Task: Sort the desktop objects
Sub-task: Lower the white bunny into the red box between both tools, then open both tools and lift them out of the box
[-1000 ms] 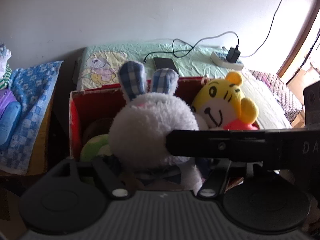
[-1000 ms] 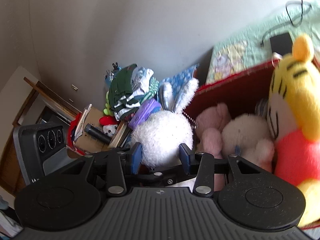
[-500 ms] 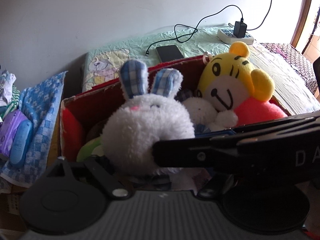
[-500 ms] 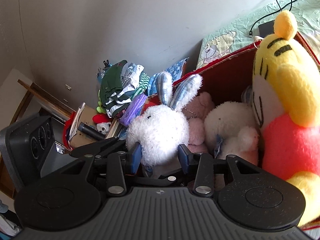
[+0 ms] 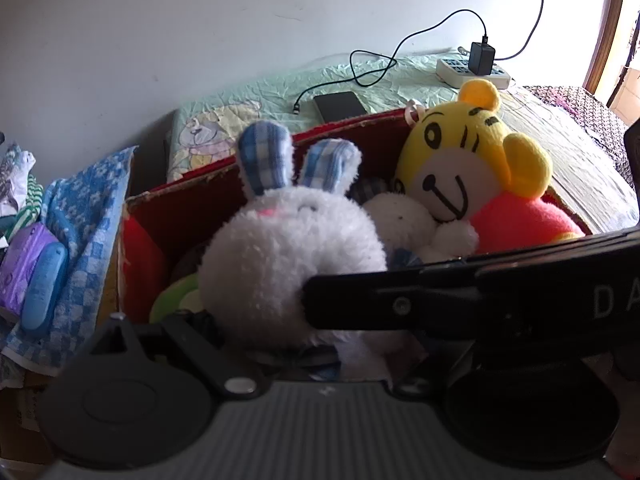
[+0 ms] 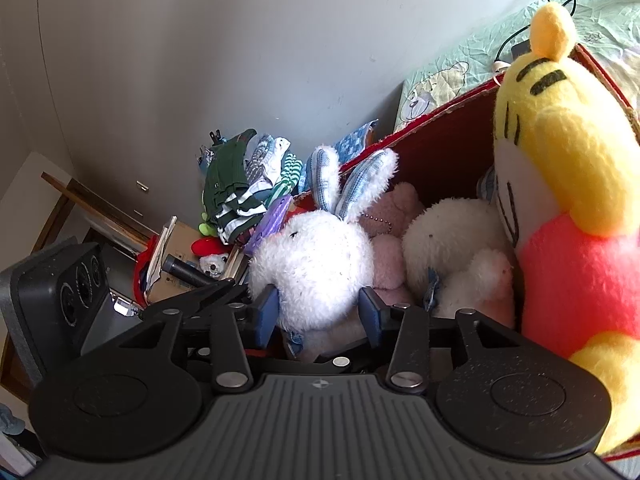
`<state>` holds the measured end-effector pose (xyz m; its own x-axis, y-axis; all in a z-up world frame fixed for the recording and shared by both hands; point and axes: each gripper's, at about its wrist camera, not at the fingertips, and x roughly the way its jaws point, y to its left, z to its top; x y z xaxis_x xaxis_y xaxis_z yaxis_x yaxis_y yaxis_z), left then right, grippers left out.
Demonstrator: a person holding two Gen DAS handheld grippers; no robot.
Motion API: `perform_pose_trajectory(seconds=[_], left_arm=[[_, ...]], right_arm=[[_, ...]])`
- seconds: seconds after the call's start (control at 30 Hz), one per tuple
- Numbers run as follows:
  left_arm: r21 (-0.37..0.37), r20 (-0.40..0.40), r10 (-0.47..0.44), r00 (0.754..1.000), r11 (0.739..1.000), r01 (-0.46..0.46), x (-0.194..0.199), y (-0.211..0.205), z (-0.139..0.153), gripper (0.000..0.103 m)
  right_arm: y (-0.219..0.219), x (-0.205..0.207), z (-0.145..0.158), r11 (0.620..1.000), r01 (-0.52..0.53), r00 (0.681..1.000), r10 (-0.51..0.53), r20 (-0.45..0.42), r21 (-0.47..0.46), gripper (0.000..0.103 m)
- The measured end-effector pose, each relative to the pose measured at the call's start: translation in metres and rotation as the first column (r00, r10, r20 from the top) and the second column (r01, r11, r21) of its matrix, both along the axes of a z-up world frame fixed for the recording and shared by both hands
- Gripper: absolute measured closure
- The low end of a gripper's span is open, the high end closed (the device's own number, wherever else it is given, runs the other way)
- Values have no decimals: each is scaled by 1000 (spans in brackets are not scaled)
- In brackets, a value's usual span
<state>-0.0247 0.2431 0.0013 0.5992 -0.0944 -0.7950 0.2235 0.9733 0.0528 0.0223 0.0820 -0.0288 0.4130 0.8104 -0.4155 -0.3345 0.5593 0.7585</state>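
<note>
The right gripper (image 6: 318, 314) clasps the white rabbit (image 6: 320, 256) at the red box's (image 5: 192, 216) near left, beside the tiger (image 5: 472, 176). I cannot tell the left gripper's (image 5: 304, 354) state.

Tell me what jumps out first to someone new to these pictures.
A fluffy white bunny with blue checked ears sits between the right gripper fingers, over a red box crammed with plush toys. Beside it, at the box's right end, a big yellow tiger in a pink shirt towers over the rest.
</note>
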Motion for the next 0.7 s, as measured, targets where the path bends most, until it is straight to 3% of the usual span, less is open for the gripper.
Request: perform_pose_trajectory(seconds=[0.5, 0.7], left_arm=[[3, -2, 26, 1000, 1000, -26, -4, -2, 4, 15], [-13, -14, 42, 999, 999, -43, -10, 1, 11, 15]], right_arm=[[-7, -8, 7, 999, 29, 999, -28, 43, -27, 55], [-5, -7, 8, 999, 35, 998, -33, 50, -33, 63]])
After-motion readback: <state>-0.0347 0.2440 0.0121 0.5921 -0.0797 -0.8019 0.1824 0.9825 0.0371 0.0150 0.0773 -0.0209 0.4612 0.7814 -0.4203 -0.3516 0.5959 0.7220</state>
